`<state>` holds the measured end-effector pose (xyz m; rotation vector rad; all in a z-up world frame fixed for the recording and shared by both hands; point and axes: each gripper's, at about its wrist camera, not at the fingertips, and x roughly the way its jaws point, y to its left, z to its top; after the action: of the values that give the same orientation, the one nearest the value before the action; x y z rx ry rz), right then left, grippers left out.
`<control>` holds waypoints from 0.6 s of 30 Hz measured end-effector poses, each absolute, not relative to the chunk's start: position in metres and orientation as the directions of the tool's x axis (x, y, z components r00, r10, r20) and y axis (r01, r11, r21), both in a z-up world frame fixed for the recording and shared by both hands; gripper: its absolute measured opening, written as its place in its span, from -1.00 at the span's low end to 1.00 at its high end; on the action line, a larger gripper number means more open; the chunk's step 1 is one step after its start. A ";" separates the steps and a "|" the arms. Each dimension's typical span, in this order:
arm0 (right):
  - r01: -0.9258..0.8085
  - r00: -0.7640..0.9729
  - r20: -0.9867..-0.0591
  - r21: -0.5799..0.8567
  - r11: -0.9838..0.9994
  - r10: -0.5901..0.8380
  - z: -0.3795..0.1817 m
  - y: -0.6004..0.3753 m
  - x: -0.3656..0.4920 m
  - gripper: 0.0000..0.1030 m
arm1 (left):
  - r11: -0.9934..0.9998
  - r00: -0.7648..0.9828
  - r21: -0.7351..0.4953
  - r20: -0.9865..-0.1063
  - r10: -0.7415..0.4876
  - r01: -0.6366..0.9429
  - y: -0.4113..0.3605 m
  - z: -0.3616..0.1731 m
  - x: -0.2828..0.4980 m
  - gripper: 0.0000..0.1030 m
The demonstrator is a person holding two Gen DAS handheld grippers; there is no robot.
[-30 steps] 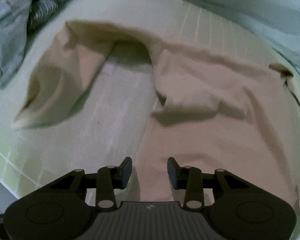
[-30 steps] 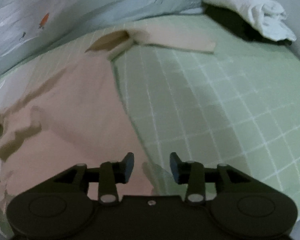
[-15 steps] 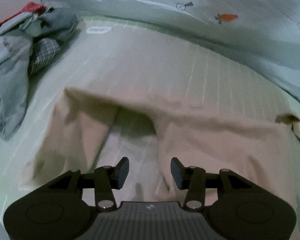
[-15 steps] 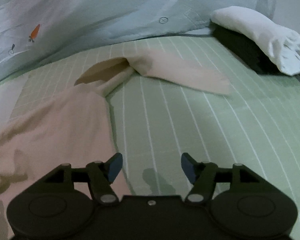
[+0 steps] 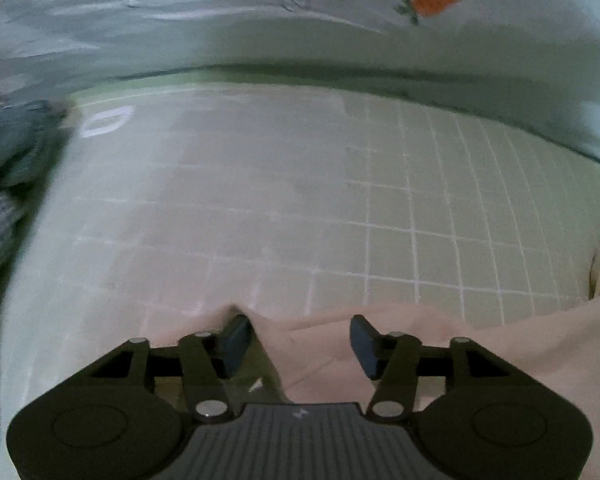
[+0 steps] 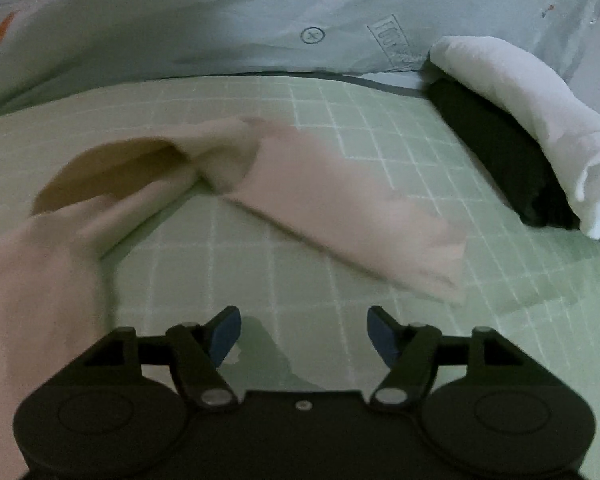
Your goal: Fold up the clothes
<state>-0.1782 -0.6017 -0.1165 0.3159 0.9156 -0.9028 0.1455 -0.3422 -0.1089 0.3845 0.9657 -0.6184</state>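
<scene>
Green checked sheet, blurred beige garment, its body cut off.

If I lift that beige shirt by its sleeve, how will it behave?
The beige shirt will probably sag and drape, since it lies limp and creased. It looks thin, so likely light. The sleeve should rise first, dragging the body across the green checked sheet.

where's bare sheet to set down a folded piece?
Free: the checked sheet between the beige shirt edge and the carrot-print bedding, and nearside of the sleeve. Crowded: grey clothes pile far left, white-on-black stack far right.
</scene>
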 end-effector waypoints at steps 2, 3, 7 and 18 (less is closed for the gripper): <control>0.780 0.308 -0.790 -0.109 0.616 -0.529 -0.119 -0.615 -0.176 0.53 | 0.747 0.410 0.034 -0.852 -0.326 0.664 -0.349 -0.111 0.145 0.32; 0.773 0.321 -0.787 -0.103 0.626 -0.526 -0.121 -0.620 -0.173 0.56 | 0.738 0.406 0.035 -0.852 -0.330 0.673 -0.351 -0.112 0.144 0.38; 0.751 0.363 -0.761 -0.103 0.652 -0.538 -0.124 -0.636 -0.161 0.59 | 0.726 0.413 0.064 -0.855 -0.314 0.684 -0.354 -0.115 0.138 0.40; 0.849 0.271 -0.659 -0.179 0.496 -0.701 -0.099 -0.643 -0.195 -0.91 | 0.743 0.392 0.090 -0.887 -0.242 0.664 -0.352 -0.121 0.123 0.41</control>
<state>-0.1954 -0.6433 -0.0987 0.2264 0.7577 -1.0565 0.1229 -0.3523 -0.1210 0.4757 1.0153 -0.6032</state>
